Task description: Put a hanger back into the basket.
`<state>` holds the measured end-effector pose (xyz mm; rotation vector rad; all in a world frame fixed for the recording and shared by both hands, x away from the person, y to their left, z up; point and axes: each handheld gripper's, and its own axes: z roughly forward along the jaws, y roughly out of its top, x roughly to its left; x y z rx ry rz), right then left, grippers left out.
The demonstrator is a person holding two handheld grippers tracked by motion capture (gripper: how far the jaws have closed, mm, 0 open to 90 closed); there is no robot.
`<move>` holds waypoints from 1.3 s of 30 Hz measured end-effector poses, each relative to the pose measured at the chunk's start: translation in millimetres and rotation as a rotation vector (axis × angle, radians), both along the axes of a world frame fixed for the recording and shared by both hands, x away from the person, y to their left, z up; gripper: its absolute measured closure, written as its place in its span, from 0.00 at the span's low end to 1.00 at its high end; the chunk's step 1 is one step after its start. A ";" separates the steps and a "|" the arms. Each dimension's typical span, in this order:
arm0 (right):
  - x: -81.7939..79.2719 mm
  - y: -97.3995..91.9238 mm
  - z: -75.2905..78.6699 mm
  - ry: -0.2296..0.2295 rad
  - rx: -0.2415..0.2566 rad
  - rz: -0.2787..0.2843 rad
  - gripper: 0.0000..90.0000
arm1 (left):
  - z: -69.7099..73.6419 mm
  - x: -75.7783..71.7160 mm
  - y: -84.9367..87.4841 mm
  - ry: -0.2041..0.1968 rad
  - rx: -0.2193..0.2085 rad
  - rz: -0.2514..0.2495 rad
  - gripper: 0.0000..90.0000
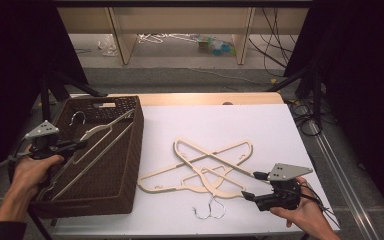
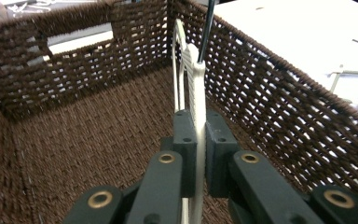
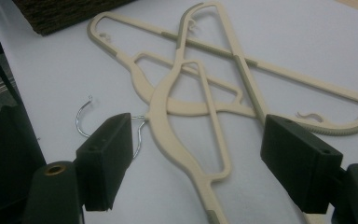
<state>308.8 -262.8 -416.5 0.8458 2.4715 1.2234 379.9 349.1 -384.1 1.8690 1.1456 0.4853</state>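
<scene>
A cream plastic hanger [image 2: 196, 88] is clamped edge-on between the jaws of the left hand-held gripper [image 2: 196, 154], inside the brown woven basket [image 1: 130, 145]. In the high view the same hanger [image 1: 97, 137] is seen slanting across the basket, with its metal hook [image 1: 77, 117] toward the basket's far wall. The left hand-held gripper [image 1: 75, 145] is held over the basket's left rim, its jaws together on the hanger's thin flat bar.

The right hand-held gripper [image 1: 252, 185] is held with its jaws wide apart and nothing between them, just beside the two hangers [image 1: 205, 167] lying crossed on the white desk [image 1: 220, 120] to the right of the basket. These are flat, cream, rounded triangles with ribbed grey strips on the shoulders; their wire hooks [image 1: 210, 210] are seen near the desk's front edge.

The basket is rectangular, tightly woven, with a cut-out handle in its far wall and steep sides close around the clamped hanger. Bare desk surface is left beyond the crossed hangers, away from the basket.
</scene>
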 end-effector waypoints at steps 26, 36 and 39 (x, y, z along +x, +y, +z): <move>0.3 1.9 -5.0 0.021 -0.005 0.009 0.29 | -18.3 8.7 19.0 0.085 0.158 0.151 0.85; 1.1 1.4 -6.8 0.017 -0.009 0.006 0.29 | -17.6 5.3 26.2 0.107 0.144 0.269 0.62; 1.6 0.1 -7.7 0.021 -0.010 0.001 0.29 | -13.2 2.0 24.3 0.084 0.114 0.318 0.46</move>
